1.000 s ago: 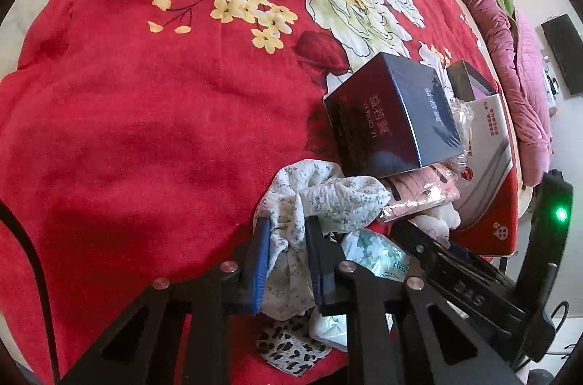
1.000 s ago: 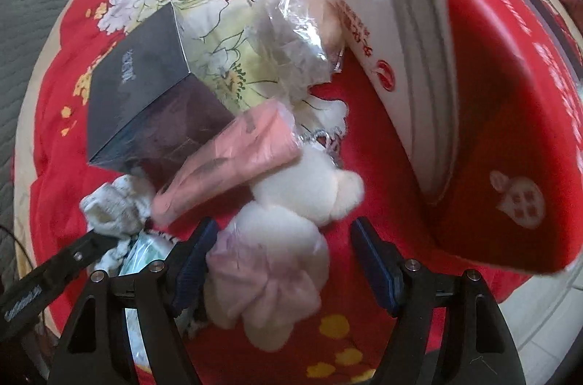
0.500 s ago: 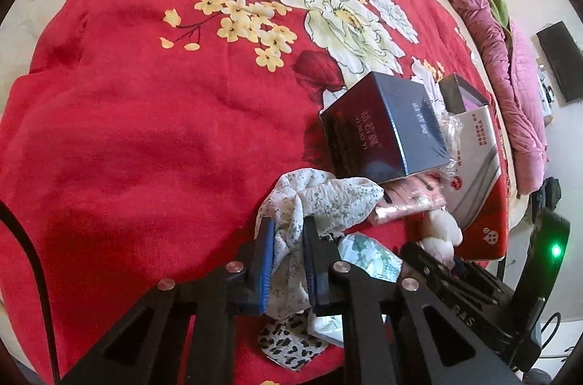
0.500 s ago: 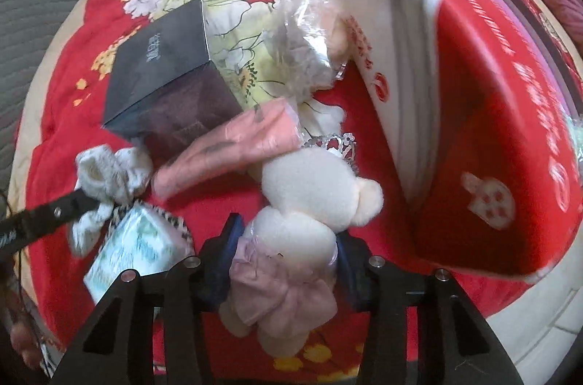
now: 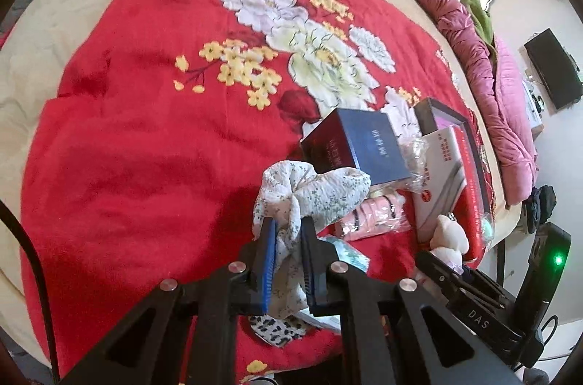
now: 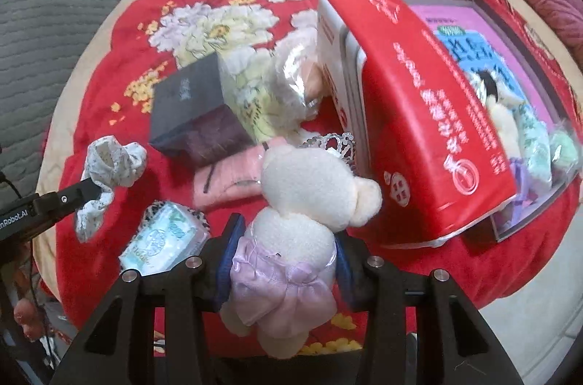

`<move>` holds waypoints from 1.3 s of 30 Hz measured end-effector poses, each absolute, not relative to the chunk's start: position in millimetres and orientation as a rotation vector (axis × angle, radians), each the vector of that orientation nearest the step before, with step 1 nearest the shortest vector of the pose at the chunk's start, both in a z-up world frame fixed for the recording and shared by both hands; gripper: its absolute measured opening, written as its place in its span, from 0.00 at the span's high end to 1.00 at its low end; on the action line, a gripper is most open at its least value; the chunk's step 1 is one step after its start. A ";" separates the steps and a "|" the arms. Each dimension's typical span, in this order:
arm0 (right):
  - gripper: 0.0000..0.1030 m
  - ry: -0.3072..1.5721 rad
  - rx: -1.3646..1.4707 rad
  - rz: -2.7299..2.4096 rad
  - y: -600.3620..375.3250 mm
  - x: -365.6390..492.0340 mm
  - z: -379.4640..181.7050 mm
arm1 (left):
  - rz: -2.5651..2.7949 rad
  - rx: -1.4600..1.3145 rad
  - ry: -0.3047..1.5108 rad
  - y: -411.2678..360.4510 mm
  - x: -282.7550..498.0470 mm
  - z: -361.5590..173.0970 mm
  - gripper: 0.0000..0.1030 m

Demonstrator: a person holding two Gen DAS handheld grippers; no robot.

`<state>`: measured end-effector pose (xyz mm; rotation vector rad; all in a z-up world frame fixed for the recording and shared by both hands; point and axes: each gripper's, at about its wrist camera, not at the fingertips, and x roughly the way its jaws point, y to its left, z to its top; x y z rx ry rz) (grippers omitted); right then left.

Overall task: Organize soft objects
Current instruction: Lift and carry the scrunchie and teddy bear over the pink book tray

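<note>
left wrist view: left gripper (image 5: 288, 232) has its fingers (image 5: 269, 241) drawn narrow and clamped on a floral white cloth (image 5: 309, 192). the cloth bunches above the fingertips and trails down between them, hanging clear of the red floral blanket (image 5: 138, 137) that covers the bed. a leopard-print item (image 5: 275, 330) lies on the blanket below the gripper, partly hidden. a dark blue box (image 5: 364, 144) sits just beyond the cloth. a pink wrapped pack (image 5: 375, 215) lies beside that box, toward the red and white carton (image 5: 448, 173). crumpled clear plastic (image 5: 415, 148) rests between the dark box and the carton. the other gripper's body shows at lower right with the toy at its tip.

right wrist view: right gripper (image 6: 286, 239) has its fingers (image 6: 231, 244) part closed around a cream plush bear (image 6: 309, 203) in a lilac dress, pressing on its body from both sides. the bear's head points away from the camera, just beside the carton (image 6: 419, 115). a small silver tiara (image 6: 333, 144) lies touching the carton's near wall, behind the bear's head. a tissue packet (image 6: 164, 235) lies on the blanket (image 6: 473, 261) to the left of the gripper. the left gripper (image 6: 83, 190) enters from the left edge, carrying the cloth (image 6: 113, 166).
</note>
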<state>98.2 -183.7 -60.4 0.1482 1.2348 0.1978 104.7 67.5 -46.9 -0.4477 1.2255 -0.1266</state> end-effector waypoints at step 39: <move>0.55 0.955 0.245 0.169 -286.4 79.7 52.9 | -0.293 -0.229 1.063 -58.2 82.1 65.2 0.87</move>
